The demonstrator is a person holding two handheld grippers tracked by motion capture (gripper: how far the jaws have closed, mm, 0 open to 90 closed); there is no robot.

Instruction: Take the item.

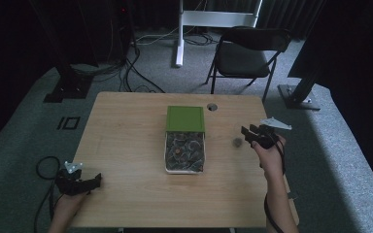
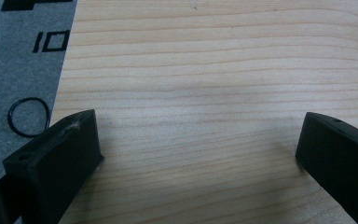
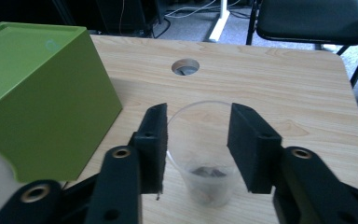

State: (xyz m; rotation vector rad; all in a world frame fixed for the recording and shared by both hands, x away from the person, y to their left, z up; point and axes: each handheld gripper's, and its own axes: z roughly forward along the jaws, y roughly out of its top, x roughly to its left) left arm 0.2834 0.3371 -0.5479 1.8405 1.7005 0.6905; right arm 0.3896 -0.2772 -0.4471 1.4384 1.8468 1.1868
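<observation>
Pale wood of the table (image 1: 126, 145) carries, in the high view, a small clear cup (image 1: 236, 142) just ahead of the right gripper (image 1: 246, 133), with a green box (image 1: 185, 118) and tray (image 1: 184, 167) beyond it and bare board toward the near edge. In the left gripper view, the left gripper (image 2: 196, 140) rests idle, jaws wide over bare wood beside the table's edge. In the right gripper view, the right gripper (image 3: 196, 140) has its jaws parted on either side of the cup (image 3: 205, 154), pads apparently clear; any withdrawal should run straight back, away from the box (image 3: 42, 88) alongside.

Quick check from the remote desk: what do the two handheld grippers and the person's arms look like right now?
Both are matte black two-jaw tools. The left gripper has blocky, wedge-shaped jaws, a small grey three-cornered plate on top and a black cable looping onto the grey carpet. The right gripper carries a larger pale grey plate; brass-coloured eyelets dot its arms. Both forearms are bare, with no sleeves.
</observation>
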